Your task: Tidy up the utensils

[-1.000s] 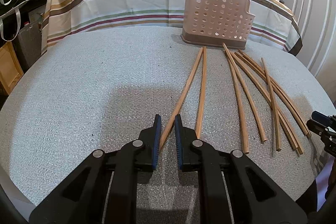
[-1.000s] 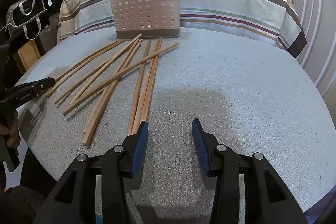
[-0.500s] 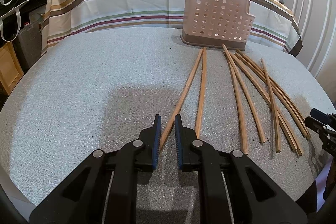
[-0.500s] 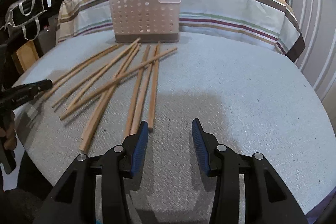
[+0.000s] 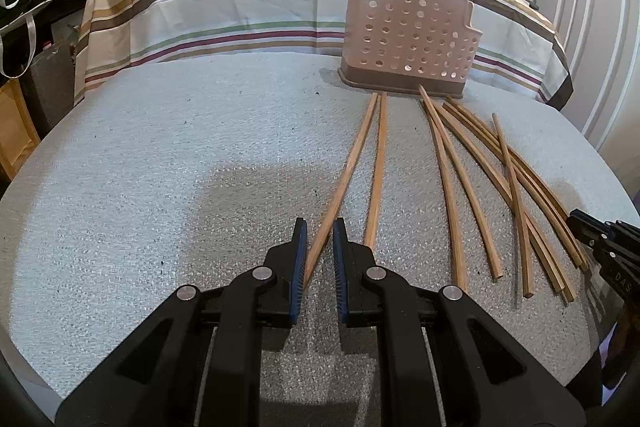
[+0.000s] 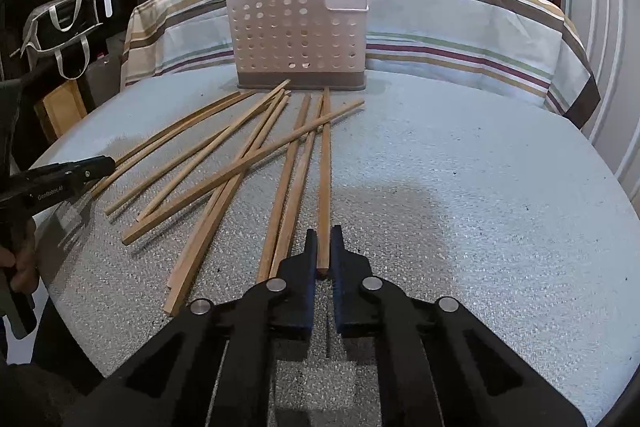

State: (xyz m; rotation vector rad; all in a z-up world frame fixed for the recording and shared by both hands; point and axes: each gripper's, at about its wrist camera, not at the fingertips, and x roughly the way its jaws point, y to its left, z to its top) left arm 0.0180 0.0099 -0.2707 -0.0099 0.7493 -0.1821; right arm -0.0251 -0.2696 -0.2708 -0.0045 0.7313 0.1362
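1. The left wrist view shows the left gripper [image 5: 320,239] with its jaws narrow around the near end of one chopstick [image 5: 340,187]. This chopstick touches the left pad; the right pad seems a little apart, so I cannot tell if the grip is firm.
2. The right wrist view shows the right gripper [image 6: 324,247], whose jaws have just been closing and now clamp the near end of another chopstick [image 6: 326,167].
3. Only the right wrist view shows a hand [image 6: 16,263] holding the left tool's handle at the left edge.
4. The loose chopsticks [image 6: 208,163] lie fanned and partly crossed on the grey table [image 6: 480,207], in front of the perforated holder [image 6: 300,43], which stands upright at the far edge.
5. Both grippers point down and forward at the table.
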